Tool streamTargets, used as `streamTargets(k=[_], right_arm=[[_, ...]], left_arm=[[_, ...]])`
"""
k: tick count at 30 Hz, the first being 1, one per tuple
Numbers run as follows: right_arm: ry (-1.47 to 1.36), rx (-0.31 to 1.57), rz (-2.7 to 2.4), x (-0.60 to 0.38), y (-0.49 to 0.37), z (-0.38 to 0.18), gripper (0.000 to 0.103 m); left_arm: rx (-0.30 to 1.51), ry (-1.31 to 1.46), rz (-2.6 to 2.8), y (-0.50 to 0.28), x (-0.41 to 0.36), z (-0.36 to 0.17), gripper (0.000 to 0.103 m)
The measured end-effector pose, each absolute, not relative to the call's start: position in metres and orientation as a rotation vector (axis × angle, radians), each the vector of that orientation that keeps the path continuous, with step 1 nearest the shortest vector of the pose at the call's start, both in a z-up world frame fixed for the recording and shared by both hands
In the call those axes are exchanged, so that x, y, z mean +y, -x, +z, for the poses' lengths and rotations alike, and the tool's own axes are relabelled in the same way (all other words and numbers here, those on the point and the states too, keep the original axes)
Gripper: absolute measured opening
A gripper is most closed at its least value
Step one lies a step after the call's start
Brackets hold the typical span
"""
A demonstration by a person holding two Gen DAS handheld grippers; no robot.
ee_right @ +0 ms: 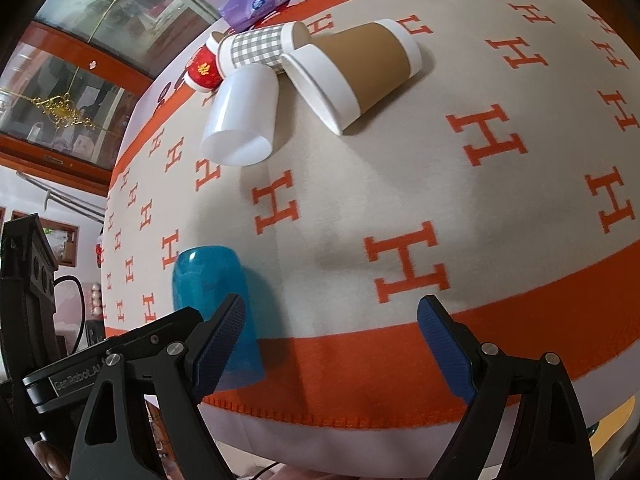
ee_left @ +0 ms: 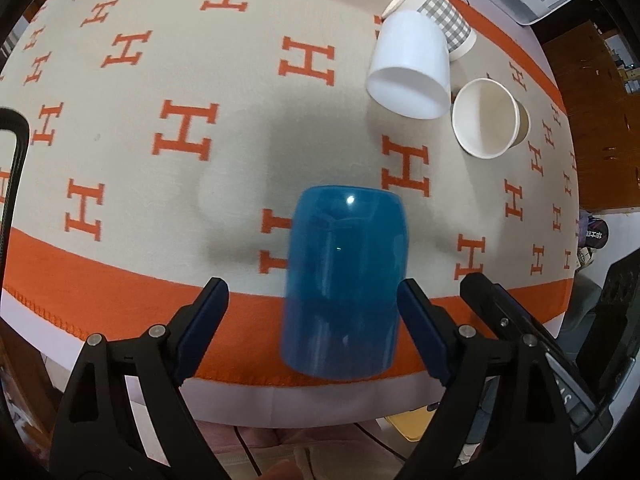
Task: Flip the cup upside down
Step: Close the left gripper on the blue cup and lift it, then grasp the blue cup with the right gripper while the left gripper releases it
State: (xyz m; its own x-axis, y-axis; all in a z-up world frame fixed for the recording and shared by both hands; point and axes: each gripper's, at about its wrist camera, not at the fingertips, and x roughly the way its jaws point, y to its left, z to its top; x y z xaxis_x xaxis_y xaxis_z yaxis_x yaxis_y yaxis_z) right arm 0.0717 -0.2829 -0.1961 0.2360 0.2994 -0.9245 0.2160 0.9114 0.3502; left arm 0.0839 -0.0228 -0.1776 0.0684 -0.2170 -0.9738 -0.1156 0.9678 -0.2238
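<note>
Your left hand-held gripper (ee_left: 313, 312) points forward with its jaws spread wide, blue pads (ee_left: 202, 330) standing apart on either side and gripping nothing. Your right hand-held gripper (ee_right: 332, 344) sits just beside it, jaws likewise parted, pads (ee_right: 446, 350) bare.

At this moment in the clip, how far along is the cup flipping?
Done: the translucent blue plastic cup stands near the blanket's orange border with its closed end up, so it looks flipped. In hand: nothing; the left gripper brackets it with jaws open, and the right gripper is open and empty. Left: the white plastic cup, brown-sleeved paper cup, grey checked paper cup and red paper cup lie on their sides.
</note>
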Motion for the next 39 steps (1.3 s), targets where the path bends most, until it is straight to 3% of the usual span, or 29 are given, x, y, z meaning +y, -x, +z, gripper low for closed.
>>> streamTargets(k=[13, 21, 30, 31, 35, 39], right_arm=[[-0.512, 1.373, 0.182, -0.26, -0.079, -0.197, 0.089], [-0.528, 1.426, 0.281, -0.233, -0.098, -0.208, 0.089], [-0.561, 1.512, 0.398, -0.206, -0.129, -0.242, 0.09], [-0.551, 1.512, 0.412, -0.202, -0.132, -0.242, 0.089], [-0.539, 1.54, 0.46, -0.189, -0.139, -0.25, 0.069], [-0.492, 1.523, 0.481, -0.181, -0.137, -0.243, 0.068]], left_arm=[[1.39, 0.207, -0.042, -0.073, 0.014, -0.153, 0.083], [1.335, 0.173, -0.025, -0.073, 0.036, -0.152, 0.062], [1.286, 0.204, -0.024, -0.062, 0.056, -0.156, 0.06], [1.281, 0.216, -0.029, -0.06, 0.058, -0.156, 0.06], [1.274, 0.216, -0.049, -0.055, 0.062, -0.157, 0.06], [1.26, 0.192, -0.067, -0.05, 0.062, -0.156, 0.06]])
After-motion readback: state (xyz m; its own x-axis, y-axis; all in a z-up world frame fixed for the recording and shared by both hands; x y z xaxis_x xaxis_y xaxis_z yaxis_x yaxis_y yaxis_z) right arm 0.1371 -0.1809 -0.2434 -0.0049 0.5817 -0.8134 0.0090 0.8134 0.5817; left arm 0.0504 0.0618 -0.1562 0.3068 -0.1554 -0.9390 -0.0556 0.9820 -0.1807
